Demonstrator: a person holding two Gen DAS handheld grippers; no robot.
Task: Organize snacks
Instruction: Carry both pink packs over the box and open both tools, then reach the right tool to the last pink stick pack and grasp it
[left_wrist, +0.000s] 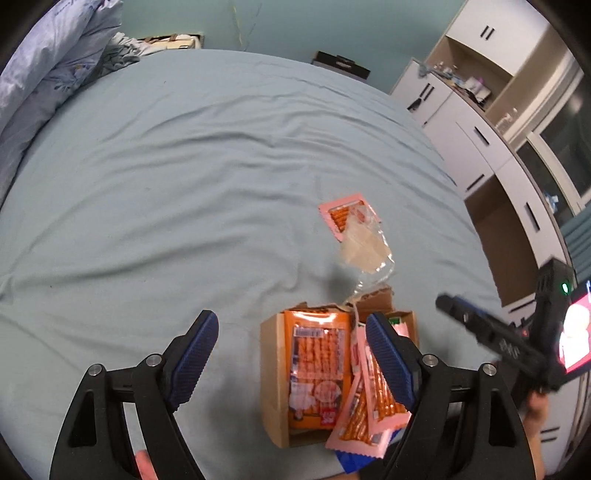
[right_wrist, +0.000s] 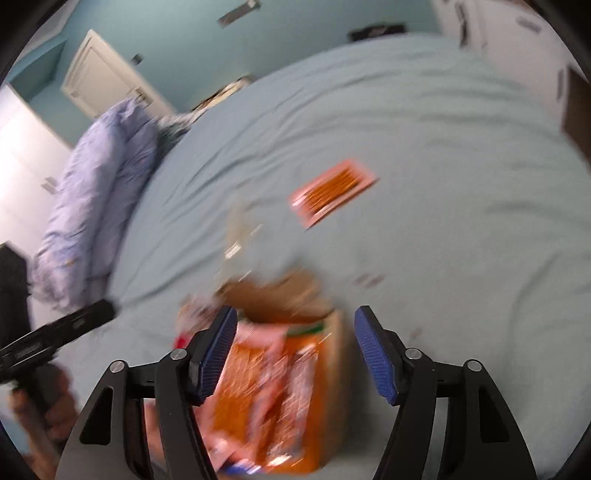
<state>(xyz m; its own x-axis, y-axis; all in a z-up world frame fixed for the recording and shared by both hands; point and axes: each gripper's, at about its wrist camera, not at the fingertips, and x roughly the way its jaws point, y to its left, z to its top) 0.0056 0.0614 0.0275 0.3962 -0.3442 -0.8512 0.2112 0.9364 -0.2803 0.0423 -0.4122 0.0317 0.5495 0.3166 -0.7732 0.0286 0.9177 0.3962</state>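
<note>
Left wrist view, cardboard box (left_wrist: 271, 373) near bed (left_wrist: 184, 166) edge, open sheet beyond.

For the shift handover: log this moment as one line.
left gripper: open, empty | right gripper: open, empty | cardboard box: holds snack packs | pink snack pack: loose on bed sheet

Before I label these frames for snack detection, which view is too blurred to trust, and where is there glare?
Left wrist view: sharp; the snack packs in the cardboard box read clearly, with fisheye bending at the edges. Right wrist view: motion-smeared, box contents and the loose pink snack pack streaked; washed-out brightness at the left edge.
</note>
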